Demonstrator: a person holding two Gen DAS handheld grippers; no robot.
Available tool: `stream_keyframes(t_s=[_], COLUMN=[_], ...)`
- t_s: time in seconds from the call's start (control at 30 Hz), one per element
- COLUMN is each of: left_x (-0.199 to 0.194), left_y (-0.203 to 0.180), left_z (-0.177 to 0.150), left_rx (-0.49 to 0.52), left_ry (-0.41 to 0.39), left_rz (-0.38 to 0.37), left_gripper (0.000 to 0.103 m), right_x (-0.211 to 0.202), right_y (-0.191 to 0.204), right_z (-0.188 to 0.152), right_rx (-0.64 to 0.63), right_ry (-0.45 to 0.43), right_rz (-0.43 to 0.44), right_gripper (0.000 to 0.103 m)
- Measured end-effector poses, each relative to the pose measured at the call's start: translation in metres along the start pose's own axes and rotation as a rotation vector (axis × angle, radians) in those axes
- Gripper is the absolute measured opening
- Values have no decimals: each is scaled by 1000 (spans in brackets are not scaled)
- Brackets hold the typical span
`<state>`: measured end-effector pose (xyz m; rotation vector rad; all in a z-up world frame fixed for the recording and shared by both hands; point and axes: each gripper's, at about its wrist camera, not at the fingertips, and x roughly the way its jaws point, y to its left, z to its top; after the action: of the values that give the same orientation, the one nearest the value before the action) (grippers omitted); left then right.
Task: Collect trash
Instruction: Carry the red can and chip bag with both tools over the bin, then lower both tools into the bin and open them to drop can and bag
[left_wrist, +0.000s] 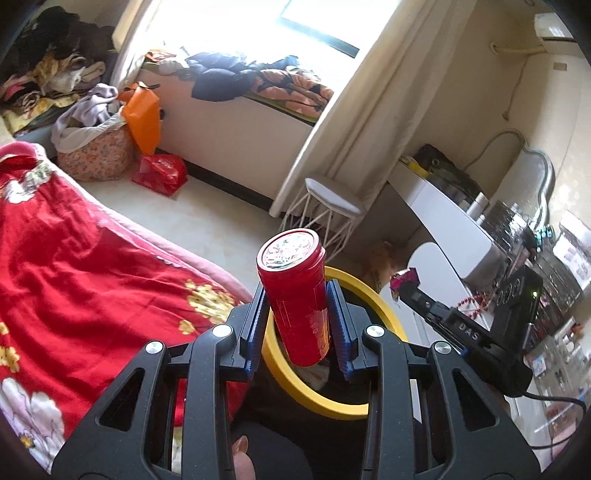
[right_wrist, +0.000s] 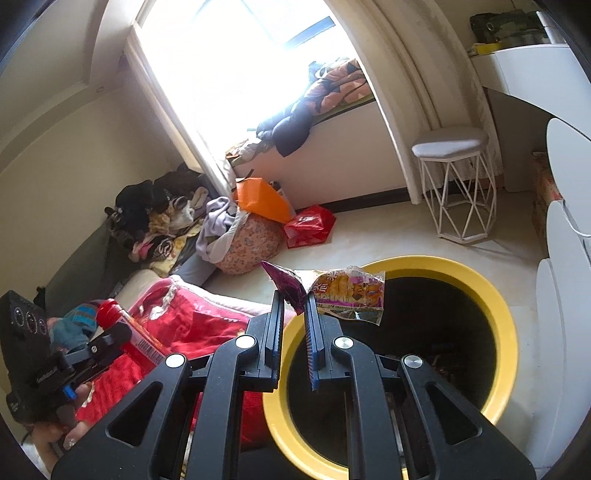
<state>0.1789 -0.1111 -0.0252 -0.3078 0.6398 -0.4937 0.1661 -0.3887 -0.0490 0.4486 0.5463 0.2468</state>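
Both tongs are loaded: the left gripper (left_wrist: 297, 314) clamps its blue-edged fingers (left_wrist: 255, 328) partway in on a red can (left_wrist: 295, 295), which stands tilted between them with its silver end toward the window, and the right gripper (right_wrist: 295, 310) is pinched nearly closed on a crumpled snack wrapper (right_wrist: 345, 291), the foil sticking out past the tips to the right. Below both sits the yellow-rimmed bin (right_wrist: 480, 291), its dark mouth open and round; in the right wrist view the wrapper hangs over the near-left part of the rim, and in the left wrist view the can covers part of that same ring (left_wrist: 369, 295). Something pale lies inside the bin, though I cannot make out what. On the left the bin is crowded by a bed with a red flowered quilt (left_wrist: 92, 258) whose edge runs right up beside the rim. On the right a white dresser (right_wrist: 565, 258) curves close to the bin, leaving a narrow strip of floor between them. Beyond the bin the pale floor (right_wrist: 388, 229) is open as far as a white wire-legged stool (right_wrist: 454, 184) and the window seat. Bags and a heap of clothes (right_wrist: 236, 236) fill the far corner by the bed. Seen from the right wrist, the left gripper (right_wrist: 92, 347) sits low over the quilt with the can's red end (right_wrist: 110, 314) showing.
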Motion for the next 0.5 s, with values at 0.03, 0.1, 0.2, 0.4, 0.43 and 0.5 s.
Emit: stream_keyframes(t_s=[0.03, 0.1, 0.2, 0.4, 0.43, 0.5], left_x=[1, 5, 10, 21, 23, 26], left_y=[-3, -9, -16, -28, -31, -34], left_z=[-1, -3, -6, -12, -14, -16], left_rx=[6, 19, 37, 73, 78, 90], left_ry=[4, 10, 23, 54, 57, 66], left_rz=[-5, -9, -15, -24, -25, -29], left_gripper=[25, 25, 25, 25, 25, 25], right_x=[0, -2, -3, -4, -4, -5], right_y=[-1, -2, -6, -11, -12, -16], right_z=[0, -1, -1, -4, -4, -5], right_rx=[2, 6, 10, 28, 31, 39], right_ry=[0, -1, -2, -4, -4, -5], right_rz=[-1, -10, -25, -46, -49, -54], right_gripper=[11, 11, 11, 11, 11, 11])
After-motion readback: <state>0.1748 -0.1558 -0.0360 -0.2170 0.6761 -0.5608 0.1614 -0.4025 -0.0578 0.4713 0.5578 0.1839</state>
